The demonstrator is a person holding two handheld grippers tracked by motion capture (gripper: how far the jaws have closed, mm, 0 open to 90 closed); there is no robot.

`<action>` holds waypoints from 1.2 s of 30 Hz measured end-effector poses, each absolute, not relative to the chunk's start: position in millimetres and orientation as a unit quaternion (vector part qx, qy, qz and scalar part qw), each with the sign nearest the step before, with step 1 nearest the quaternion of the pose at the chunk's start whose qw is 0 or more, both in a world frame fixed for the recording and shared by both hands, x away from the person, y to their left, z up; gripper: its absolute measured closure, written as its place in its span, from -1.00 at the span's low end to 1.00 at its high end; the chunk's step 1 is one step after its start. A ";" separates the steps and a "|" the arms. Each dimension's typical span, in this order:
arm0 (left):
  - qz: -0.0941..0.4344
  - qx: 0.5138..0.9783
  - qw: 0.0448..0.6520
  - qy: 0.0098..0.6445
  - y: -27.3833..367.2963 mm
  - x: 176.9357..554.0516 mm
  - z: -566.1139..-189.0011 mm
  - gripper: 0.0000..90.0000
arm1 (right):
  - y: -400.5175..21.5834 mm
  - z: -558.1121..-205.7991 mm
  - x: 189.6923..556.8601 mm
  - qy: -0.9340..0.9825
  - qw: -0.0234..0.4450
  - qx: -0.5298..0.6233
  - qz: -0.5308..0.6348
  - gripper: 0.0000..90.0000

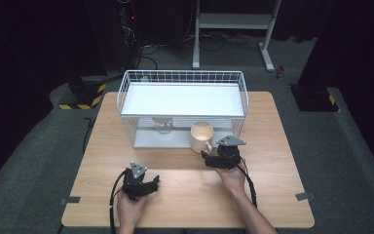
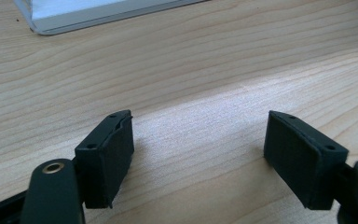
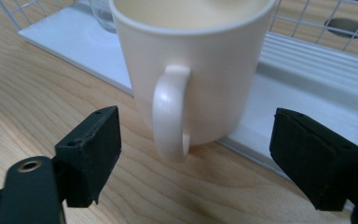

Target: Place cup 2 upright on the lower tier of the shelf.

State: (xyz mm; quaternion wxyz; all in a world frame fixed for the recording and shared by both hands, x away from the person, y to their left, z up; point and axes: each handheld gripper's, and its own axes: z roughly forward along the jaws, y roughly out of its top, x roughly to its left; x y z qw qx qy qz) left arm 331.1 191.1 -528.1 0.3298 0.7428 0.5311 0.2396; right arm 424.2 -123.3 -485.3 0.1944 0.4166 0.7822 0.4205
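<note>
While my right gripper (image 3: 193, 158) sits just in front of the cream mug (image 3: 191, 70), I see its jaws spread to either side of the handle (image 3: 170, 112), the pads clear of it. The mug stands upright at the front edge of the white wire rack (image 1: 182, 100), apparently half on its base tray, though I can't be sure. Well back from the mug, my left gripper (image 2: 198, 158) rests with jaws released over bare table (image 1: 185, 195).
</note>
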 end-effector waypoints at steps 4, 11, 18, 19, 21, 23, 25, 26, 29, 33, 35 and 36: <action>0.240 0.743 0.330 0.531 191.1 331.1 -528.1 -0.46 | -123.1 -490.8 423.8 0.781 0.190 0.424 0.416 -0.49; 0.240 0.743 0.329 0.531 191.0 331.1 -528.1 -0.46 | -117.4 -492.1 424.2 0.783 0.198 0.422 0.412 -0.32; 0.240 0.743 0.329 0.531 191.0 331.1 -528.1 -0.46 | -111.2 -492.8 426.2 0.780 0.210 0.427 0.405 -0.14; 0.240 0.743 0.329 0.531 191.0 331.1 -528.1 -0.46 | -110.2 -492.5 426.4 0.781 0.213 0.426 0.404 -0.11; 0.240 0.743 0.329 0.531 191.0 331.1 -528.1 -0.46 | -108.4 -491.3 427.0 0.783 0.219 0.423 0.401 -0.08; 0.240 0.743 0.329 0.531 191.0 331.1 -528.1 -0.46 | -106.2 -490.0 427.4 0.783 0.222 0.424 0.397 -0.07; 0.240 0.743 0.329 0.531 191.1 331.1 -528.1 -0.46 | -104.4 -489.0 428.7 0.784 0.224 0.425 0.393 -0.06; 0.240 0.743 0.329 0.531 191.1 331.1 -528.1 -0.46 | -103.4 -488.6 429.0 0.784 0.224 0.426 0.392 -0.04; 0.240 0.743 0.330 0.531 191.0 331.1 -528.1 -0.46 | -101.3 -487.5 431.1 0.786 0.227 0.425 0.387 -0.03; 0.240 0.743 0.330 0.531 191.1 331.1 -528.1 -0.46 | -98.5 -488.0 434.1 0.784 0.223 0.433 0.386 -0.02; 0.240 0.743 0.330 0.531 191.1 331.1 -528.1 -0.45 | -97.2 -488.4 436.1 0.785 0.221 0.434 0.383 -0.01; 0.239 0.743 0.330 0.531 191.1 331.0 -528.1 -0.46 | -96.2 -488.2 437.3 0.785 0.221 0.435 0.382 -0.01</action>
